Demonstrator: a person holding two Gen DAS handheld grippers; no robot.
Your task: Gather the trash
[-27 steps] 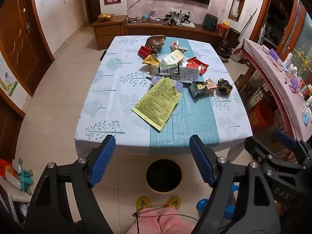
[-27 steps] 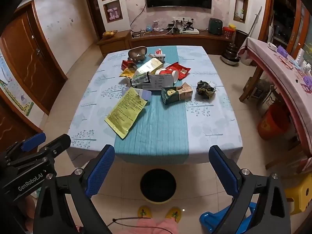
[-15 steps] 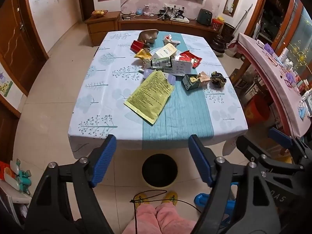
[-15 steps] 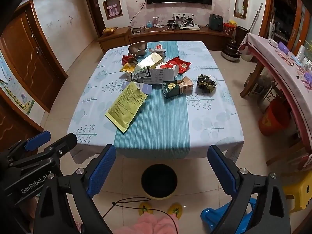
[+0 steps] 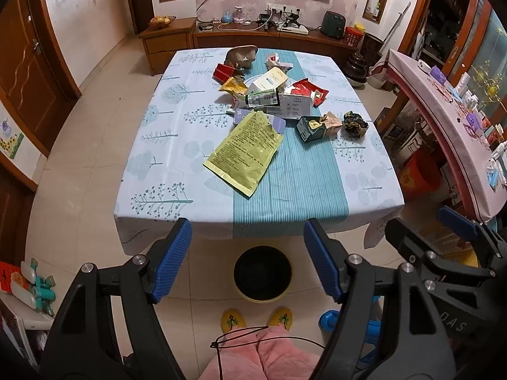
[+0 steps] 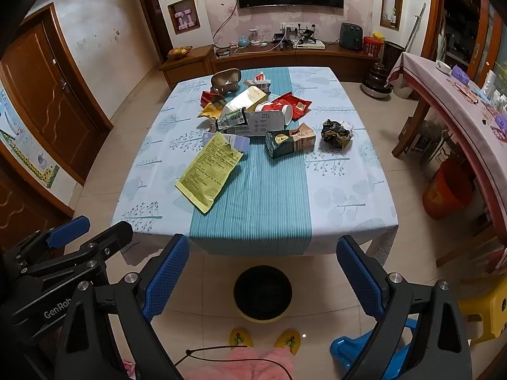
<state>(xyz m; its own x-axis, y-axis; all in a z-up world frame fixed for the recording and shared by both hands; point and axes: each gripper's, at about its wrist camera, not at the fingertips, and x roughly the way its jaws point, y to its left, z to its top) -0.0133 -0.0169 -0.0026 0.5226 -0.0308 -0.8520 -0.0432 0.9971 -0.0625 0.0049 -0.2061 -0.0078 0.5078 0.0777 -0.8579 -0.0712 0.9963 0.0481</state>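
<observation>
Both my tools hang short of the bench (image 5: 158,145): left tool (image 5: 247,261) spread wide and empty, right tool (image 6: 263,274) the same. The trash sits heaped at the bench's far middle, yellow packet (image 5: 245,152) nearest me, green carton (image 6: 290,139) beside it. The bin (image 6: 262,293) stands on the floor below.
</observation>
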